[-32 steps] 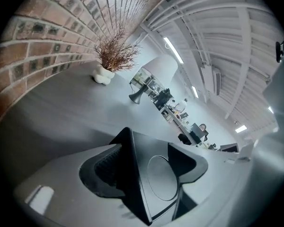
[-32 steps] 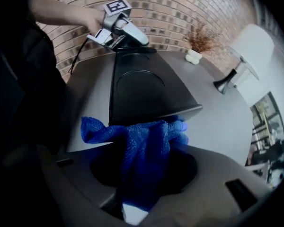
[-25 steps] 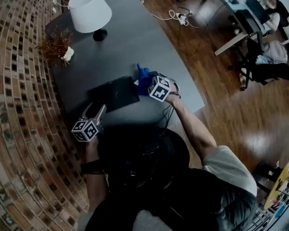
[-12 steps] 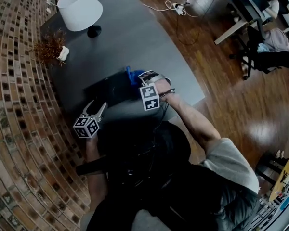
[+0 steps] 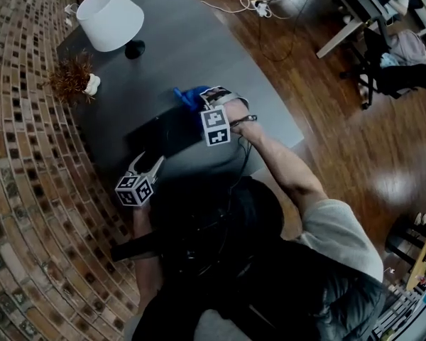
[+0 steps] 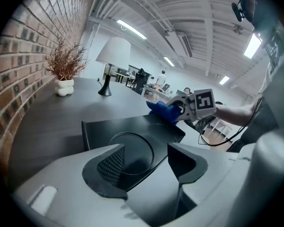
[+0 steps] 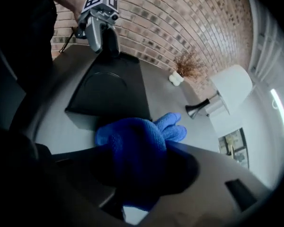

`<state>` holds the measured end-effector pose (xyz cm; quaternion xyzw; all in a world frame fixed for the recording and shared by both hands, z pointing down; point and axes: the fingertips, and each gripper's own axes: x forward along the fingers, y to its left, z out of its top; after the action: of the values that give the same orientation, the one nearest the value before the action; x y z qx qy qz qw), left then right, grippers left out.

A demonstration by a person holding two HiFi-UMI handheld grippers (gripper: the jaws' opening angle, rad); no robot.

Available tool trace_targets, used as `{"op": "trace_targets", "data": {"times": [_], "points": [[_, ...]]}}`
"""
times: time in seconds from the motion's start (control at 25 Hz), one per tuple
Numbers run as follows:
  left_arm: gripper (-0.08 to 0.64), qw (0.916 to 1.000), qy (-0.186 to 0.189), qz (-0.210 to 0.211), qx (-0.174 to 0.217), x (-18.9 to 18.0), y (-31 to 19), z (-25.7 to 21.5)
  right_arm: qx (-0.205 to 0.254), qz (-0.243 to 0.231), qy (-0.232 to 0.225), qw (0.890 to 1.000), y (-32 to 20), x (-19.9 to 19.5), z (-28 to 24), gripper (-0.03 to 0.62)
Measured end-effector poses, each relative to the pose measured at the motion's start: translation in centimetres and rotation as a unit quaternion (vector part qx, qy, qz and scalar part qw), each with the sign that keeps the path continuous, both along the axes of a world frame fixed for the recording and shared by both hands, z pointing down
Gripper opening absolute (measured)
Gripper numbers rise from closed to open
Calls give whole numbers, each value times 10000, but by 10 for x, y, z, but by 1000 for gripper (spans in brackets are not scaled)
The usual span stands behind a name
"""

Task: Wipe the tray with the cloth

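1. The table [image 5: 192,55] is a dark grey slab along the brick wall. A lamp [image 5: 110,18] and a small dried plant [image 5: 74,77] stand at its far end, well apart from my work.
2. The tray [image 5: 167,135] lies flat on the table in front of me. It is black and rectangular, with a round ring pressed into its floor. Nothing rests on it.
3. My left claw [image 6: 144,162] hangs at the tray's near-left corner with its jaws apart and nothing between the pads. Only the tray floor shows through the gap. I cannot tell whether a tip touches the rim. I judge this claw is here to steady the tray.
4. My right claw [image 5: 199,104] is at the tray's far-right corner, tilted steeply down, with its jaws clamped on the cloth.
5. The cloth [image 7: 137,145] is a blue bunch bulging out of my right jaws, and loose folds poke past the tips. It sits just beside the tray's edge, over the table more than the tray. I take it the wipe itself is at its very edge or not yet under way. Next I need to bring the bunch onto the tray floor, press it flat and sweep it across toward my left claw, which should hold the corner so the tray does not slide.
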<state>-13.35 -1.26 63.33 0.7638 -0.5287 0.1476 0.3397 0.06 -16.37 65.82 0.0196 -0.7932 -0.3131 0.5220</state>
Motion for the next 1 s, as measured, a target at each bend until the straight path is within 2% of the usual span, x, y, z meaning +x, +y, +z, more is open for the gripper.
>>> {"op": "trace_targets", "data": {"times": [0.12,0.24,0.4,0.52,0.64,0.72,0.76,0.88,1.0], "points": [[288,10000,32,-57,-40,1,1,2,316,-616,315,9971,1,-20,8,169],[288,10000,-2,17,-48,4,0,1,113,-640,288,9975,16,-9,6,169],[288,10000,-15,56,-76,1,-1,1,108,-763,488,9958,64,14,9,169],[288,9999,-30,46,-83,0,0,1,-156,-837,568,9948,109,35,16,169],[288,10000,-27,27,-63,0,0,1,-820,-773,350,9930,134,51,21,170],[288,10000,-14,9,-54,1,0,1,-1107,-380,100,9931,118,56,23,170],[288,10000,-5,-2,-51,0,-1,1,-1039,-151,59,9945,99,58,23,170],[288,10000,23,-19,-47,0,-1,1,-484,279,168,9983,30,53,27,171],[288,10000,42,-25,-55,1,0,2,-111,207,306,9993,-16,28,33,172]]}}
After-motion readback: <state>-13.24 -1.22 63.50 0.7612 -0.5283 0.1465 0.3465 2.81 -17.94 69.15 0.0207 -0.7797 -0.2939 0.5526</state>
